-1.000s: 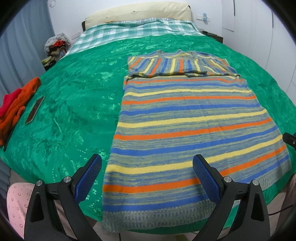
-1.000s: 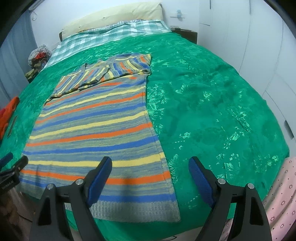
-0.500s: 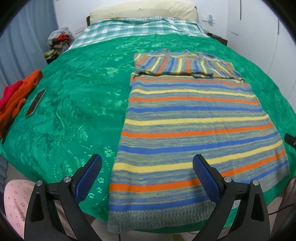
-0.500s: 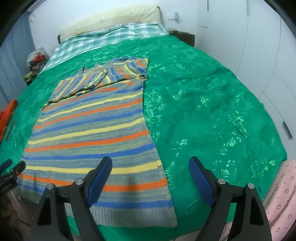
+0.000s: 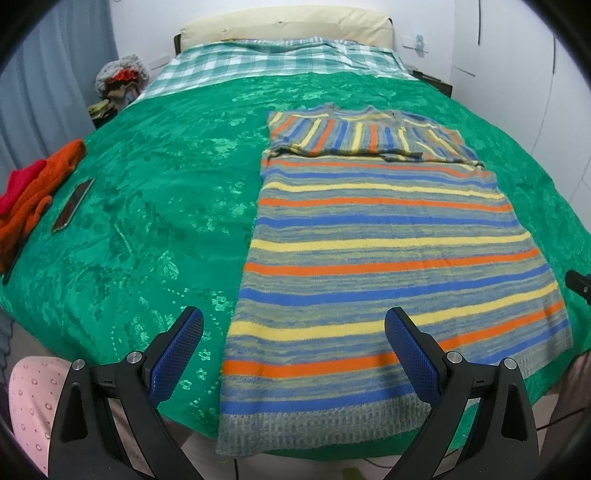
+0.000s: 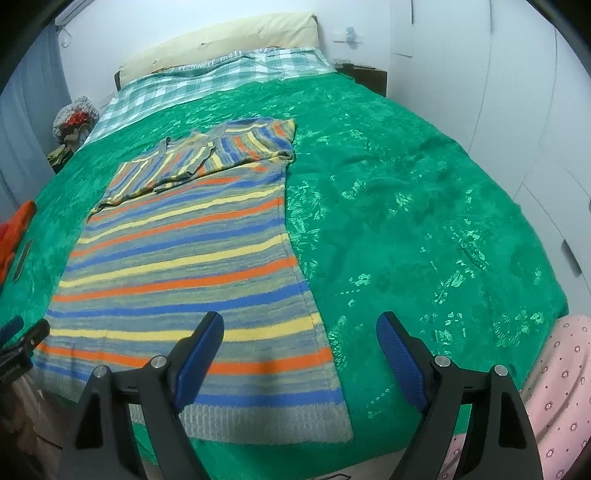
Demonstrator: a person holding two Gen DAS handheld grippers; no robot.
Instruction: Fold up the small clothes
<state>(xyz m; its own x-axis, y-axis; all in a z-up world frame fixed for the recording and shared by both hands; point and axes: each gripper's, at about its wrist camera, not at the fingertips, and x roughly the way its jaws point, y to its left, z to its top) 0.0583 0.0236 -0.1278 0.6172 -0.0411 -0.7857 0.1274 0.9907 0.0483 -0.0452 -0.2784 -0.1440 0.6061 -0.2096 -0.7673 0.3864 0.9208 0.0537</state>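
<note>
Garment: striped sweater [image 5: 388, 251] laid flat on green bedspread [image 5: 155, 206], ribbed hem [image 5: 325, 424] at near edge of bed, neckline toward far end.
Sleeves: both folded inward across chest at far end [image 5: 365, 138], stripes there running lengthwise; judged done to square the body off for a lengthwise fold.
Spread: body smoothed out, no bunching seen; judged laid so to let both near hem corners be taken at once.
Left gripper [image 5: 293, 354]: jaws wide apart, nothing between the pads; held above near left hem corner, clear of the cloth.
Right gripper [image 6: 301, 356]: jaws wide apart, empty; held above near right hem corner [image 6: 332, 424], left finger over the knit, right finger over bare bedspread.
Relation: sweater below and ahead of both grippers, hem nearest; no contact seen.
Stage: judged paused before pinching the hem corners to carry them toward the folded sleeves.
Other items: orange cloth [image 5: 33, 195] and dark flat object [image 5: 72, 205] at far left, well apart from sweater; checked sheet [image 5: 266, 61] and pillow [image 5: 284, 22] at head end.
</note>
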